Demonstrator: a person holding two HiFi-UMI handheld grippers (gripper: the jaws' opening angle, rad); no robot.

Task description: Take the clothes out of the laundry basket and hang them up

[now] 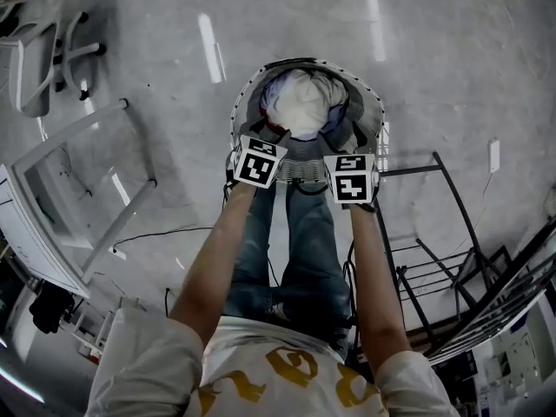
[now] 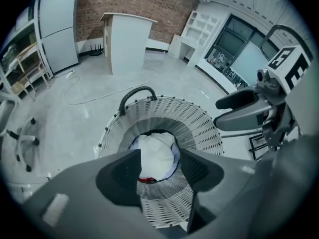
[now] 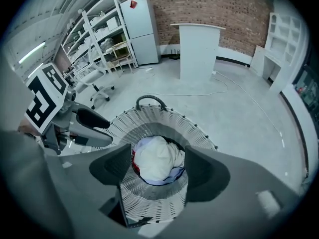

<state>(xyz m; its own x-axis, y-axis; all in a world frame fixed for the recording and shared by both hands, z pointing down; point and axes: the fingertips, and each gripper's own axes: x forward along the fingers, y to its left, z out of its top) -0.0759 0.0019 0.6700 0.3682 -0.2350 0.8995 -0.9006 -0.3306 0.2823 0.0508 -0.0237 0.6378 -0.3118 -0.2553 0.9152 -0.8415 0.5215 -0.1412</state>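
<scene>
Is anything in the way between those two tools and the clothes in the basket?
Nothing visible. The laundry basket is open at the top, and the white garment lies uppermost in it. The left tool and right tool hover above it, jaws apart and empty.

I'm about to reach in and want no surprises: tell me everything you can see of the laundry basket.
The laundry basket is round, white and openwork, plastic by the look, flaring wider toward its rim. A dark arched handle rises from the far rim. It stands upright on the grey floor. Inside lies a heap of clothes, white on top, blue and red showing at its edges. The left gripper and right gripper, both open, hang above it.
</scene>
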